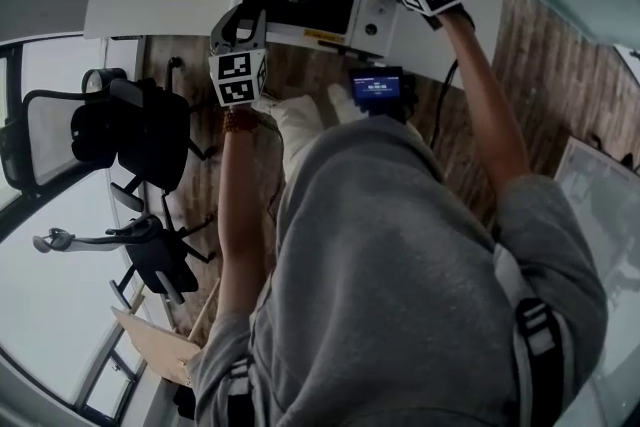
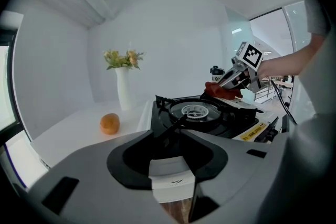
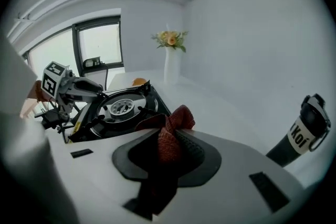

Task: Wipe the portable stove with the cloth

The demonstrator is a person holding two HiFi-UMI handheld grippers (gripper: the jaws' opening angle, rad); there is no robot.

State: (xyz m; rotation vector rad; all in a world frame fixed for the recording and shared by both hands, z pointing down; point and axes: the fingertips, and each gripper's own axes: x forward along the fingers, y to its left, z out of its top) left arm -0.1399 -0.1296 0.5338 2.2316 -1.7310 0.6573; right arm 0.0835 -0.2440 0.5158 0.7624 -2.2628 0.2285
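Ideally, the red knitted cloth, clenched in the jaws of the right gripper, is pressed flat and swept in overlapping strokes over the black-topped white portable stove just ahead-left of them, its near edge pinched steady in the jaws of the left gripper.

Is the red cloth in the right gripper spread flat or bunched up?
Bunched up. The red cloth is pinched in the jaws of the right gripper, gathered into a crumpled lump with folds.
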